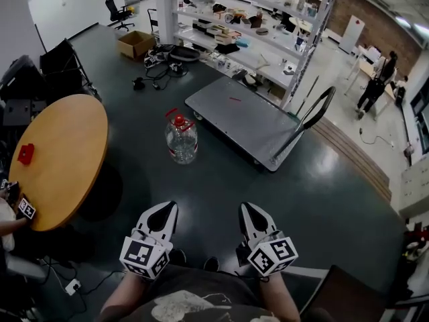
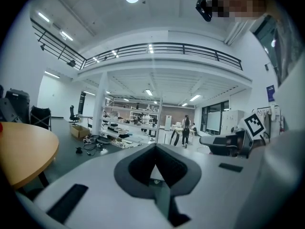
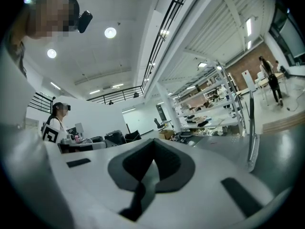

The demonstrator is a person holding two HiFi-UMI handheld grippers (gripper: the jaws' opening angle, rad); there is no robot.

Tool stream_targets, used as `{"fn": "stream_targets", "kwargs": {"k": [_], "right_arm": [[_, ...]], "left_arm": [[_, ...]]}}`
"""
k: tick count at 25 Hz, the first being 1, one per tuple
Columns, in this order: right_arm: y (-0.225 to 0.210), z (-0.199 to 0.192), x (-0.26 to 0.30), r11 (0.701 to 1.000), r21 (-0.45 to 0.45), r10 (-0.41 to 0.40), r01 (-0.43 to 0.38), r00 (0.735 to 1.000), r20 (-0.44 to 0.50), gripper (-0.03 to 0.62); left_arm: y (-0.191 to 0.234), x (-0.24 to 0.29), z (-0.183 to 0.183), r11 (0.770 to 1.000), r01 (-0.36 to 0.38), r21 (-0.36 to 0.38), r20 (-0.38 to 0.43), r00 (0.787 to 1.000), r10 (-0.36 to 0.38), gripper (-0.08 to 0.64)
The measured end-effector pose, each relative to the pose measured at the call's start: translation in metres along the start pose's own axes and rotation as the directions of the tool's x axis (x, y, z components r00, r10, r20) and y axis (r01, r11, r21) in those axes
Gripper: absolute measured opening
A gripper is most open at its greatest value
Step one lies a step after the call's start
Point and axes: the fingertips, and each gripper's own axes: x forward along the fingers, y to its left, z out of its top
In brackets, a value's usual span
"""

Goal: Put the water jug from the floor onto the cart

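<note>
Currently, left gripper (image 1: 167,208) and right gripper (image 1: 249,208) jaws are fully closed, holding nothing. Water jug (image 1: 181,139) stands upright on floor (image 1: 201,193) beside cart (image 1: 241,116); in both gripper views it is apparently masked by the gripper bodies.

1. A round wooden counter (image 1: 67,146) is seen at the left, with a small red object (image 1: 25,153), perhaps a block, laid on it.
2. A cardboard box (image 1: 135,44) and tangled cables (image 1: 161,76) are set on the floor (image 1: 221,180) before a cluttered shelving rack (image 1: 201,41).
3. A person (image 1: 375,84) is seen standing far right.
</note>
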Motion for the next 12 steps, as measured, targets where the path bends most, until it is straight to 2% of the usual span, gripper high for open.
{"fn": "stream_targets", "kwargs": {"k": [7, 12], "right_arm": [[-0.012, -0.009, -0.002, 0.999, 0.017, 0.031, -0.030, 0.999, -0.027, -0.011], [-0.017, -0.023, 0.015, 0.999, 0.030, 0.013, -0.012, 0.999, -0.052, -0.011]], "left_arm": [[-0.019, 0.010, 0.003, 0.995, -0.006, 0.102, 0.005, 1.000, 0.005, 0.002], [-0.005, 0.017, -0.014, 0.998, 0.007, 0.066, -0.018, 1.000, -0.006, 0.002]]}}
